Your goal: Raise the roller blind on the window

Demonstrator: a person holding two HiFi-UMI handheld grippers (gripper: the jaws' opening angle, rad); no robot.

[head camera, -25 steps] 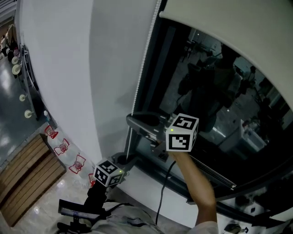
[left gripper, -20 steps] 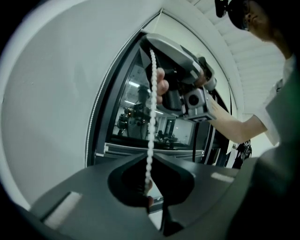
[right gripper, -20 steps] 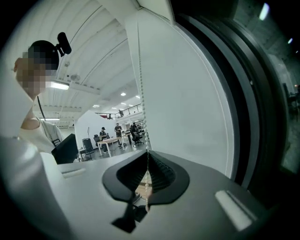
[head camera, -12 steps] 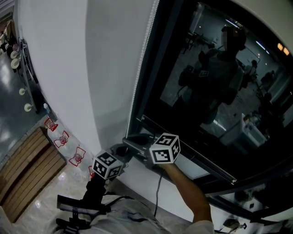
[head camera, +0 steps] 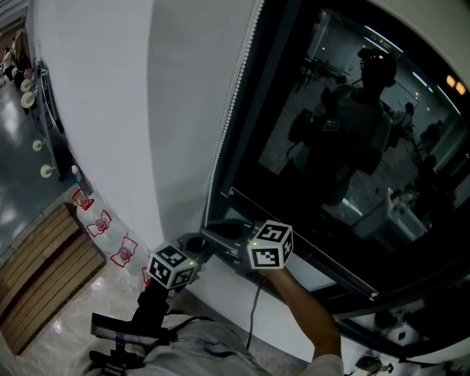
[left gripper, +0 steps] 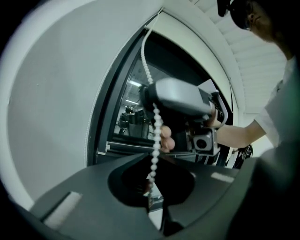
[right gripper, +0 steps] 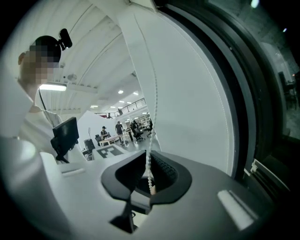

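Roller blind (head camera: 444, 22) is seen only as a pale strip at the upper right corner of the head view, with the dark window (head camera: 330, 147) bared below it. Its bead chain (head camera: 228, 117) is what is worked. The chain is strung along the window's left edge, its long axis running from the top centre of the head view down and slightly leftward to the lower middle, where both tools are gathered.

The left tool (left gripper: 150, 194) is closed on the chain's lower part, and the beads are seen rising straight out of its jaws. The right tool (right gripper: 151, 185) is set just beside and above the left one on the same chain. Its jaws have just been opening, and the chain hangs loose between them, not pressed by the pads.

The free length of chain thus lies above both tools, toward the top of the frame. The right tool, being the upper and the released one, is judged the nearer to a fresh grip. That grip is to be sought upward along the chain's line, not sideways.
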